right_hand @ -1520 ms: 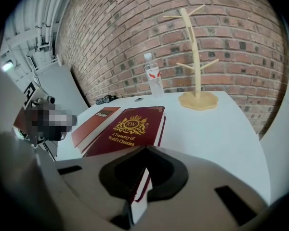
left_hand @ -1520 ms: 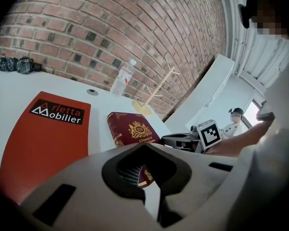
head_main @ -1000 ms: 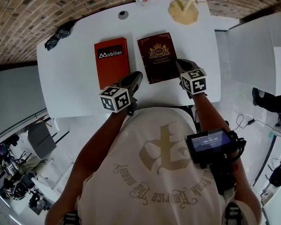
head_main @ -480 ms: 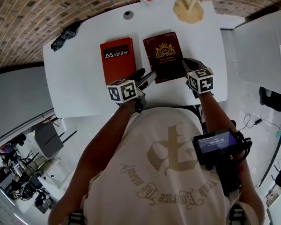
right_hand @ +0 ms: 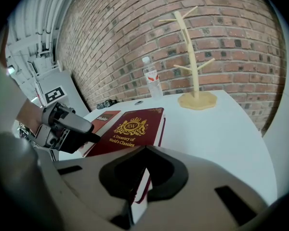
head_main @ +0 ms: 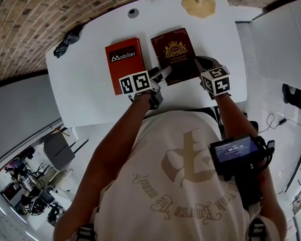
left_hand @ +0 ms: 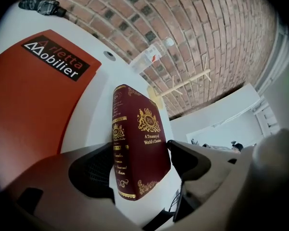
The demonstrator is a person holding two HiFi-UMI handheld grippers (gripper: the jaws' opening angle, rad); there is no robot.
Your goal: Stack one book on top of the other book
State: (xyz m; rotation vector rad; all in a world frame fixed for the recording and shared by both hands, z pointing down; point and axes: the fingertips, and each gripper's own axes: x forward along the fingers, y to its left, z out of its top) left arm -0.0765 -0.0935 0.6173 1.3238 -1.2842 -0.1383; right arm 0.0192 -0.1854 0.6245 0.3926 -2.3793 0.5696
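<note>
We found maroon book point(head_main: 174, 54) on worktop point(head_main: 90, 94), just right of orange book point(head_main: 123, 64), not yet stacked. Right gripper point(right_hand: 135, 177) pinched its near right corner, narrow on cover and pages. Left gripper point(left_hand: 139, 167) had fingers point(left_hand: 86, 172) wide, just been opening, spine corner between them, unpressed.

Risks, as we judged:
- one-corner pinch could let book sag or twist out
- off-centre left closing could shove it against orange book

We couldn't tell whether corner was lifted. Marker cubes point(head_main: 135, 83) covered fingertips in head view.

Maroon book point(head_main: 174, 54): smooth cover, gilt print. Orange book point(head_main: 123, 67): matt. Table point(head_main: 88, 92): smooth white. Wall point(head_main: 30, 19): rough brick.
</note>
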